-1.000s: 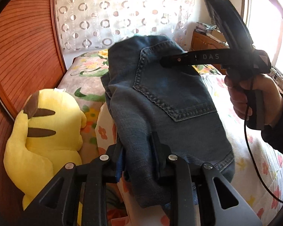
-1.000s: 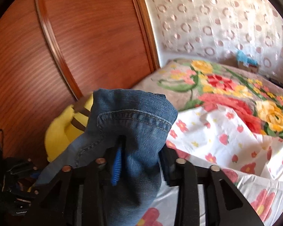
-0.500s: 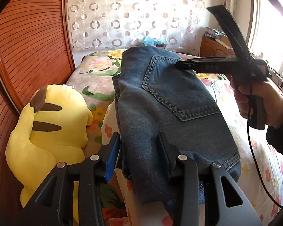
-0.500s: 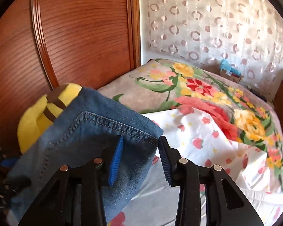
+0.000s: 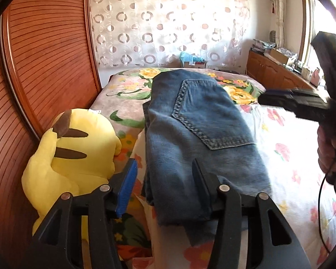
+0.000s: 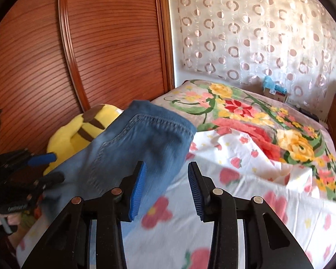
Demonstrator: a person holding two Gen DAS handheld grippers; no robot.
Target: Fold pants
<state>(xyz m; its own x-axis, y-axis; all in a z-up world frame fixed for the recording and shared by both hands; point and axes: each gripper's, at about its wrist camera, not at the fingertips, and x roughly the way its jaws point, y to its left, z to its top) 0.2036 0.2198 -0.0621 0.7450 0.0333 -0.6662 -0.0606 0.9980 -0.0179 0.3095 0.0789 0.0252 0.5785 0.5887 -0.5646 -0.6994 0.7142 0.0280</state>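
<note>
Both grippers have let go: left gripper [image 5: 163, 179] just spread its jaws off the jeans [image 5: 199, 134], right gripper [image 6: 165, 183] swings clear, parted and empty. Jeans lie folded on the bed [image 6: 246, 179] beside the plush [image 5: 76, 148]. Looks nearly done.

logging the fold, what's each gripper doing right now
left gripper: open, jaws just widened, jeans edge between them, not pinched
right gripper: open, empty

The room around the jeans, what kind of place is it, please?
Most likely a home bedroom. The folded jeans lie on a bed with a floral blanket; a yellow plush toy sits beside them, and a sheer circle-patterned curtain hangs behind the bed.
</note>
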